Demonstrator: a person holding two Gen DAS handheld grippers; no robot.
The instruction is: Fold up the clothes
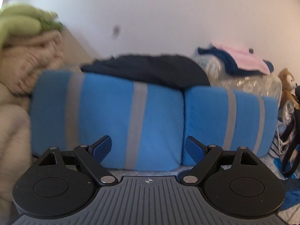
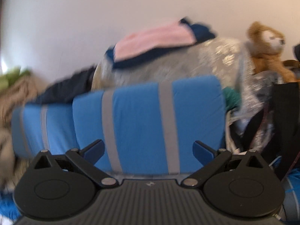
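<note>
My left gripper (image 1: 148, 148) is open and empty, facing two blue pillows with grey stripes (image 1: 106, 118). A dark navy garment (image 1: 150, 69) lies on top of them. A pink cloth (image 1: 249, 58) on a blue garment (image 1: 230, 63) rests on a shiny plastic-wrapped bundle (image 1: 243, 82). My right gripper (image 2: 148, 151) is open and empty, facing the right blue pillow (image 2: 146, 123). The pink cloth (image 2: 153, 39), the blue garment (image 2: 202, 31) under it and the navy garment (image 2: 65, 90) show behind it. Both views are blurred.
A beige blanket pile (image 1: 20, 75) with a green cloth (image 1: 22, 22) on top stands at the left. A brown plush toy (image 2: 266, 46) and a black bag (image 2: 285, 121) are at the right. A white wall (image 1: 168, 15) is behind.
</note>
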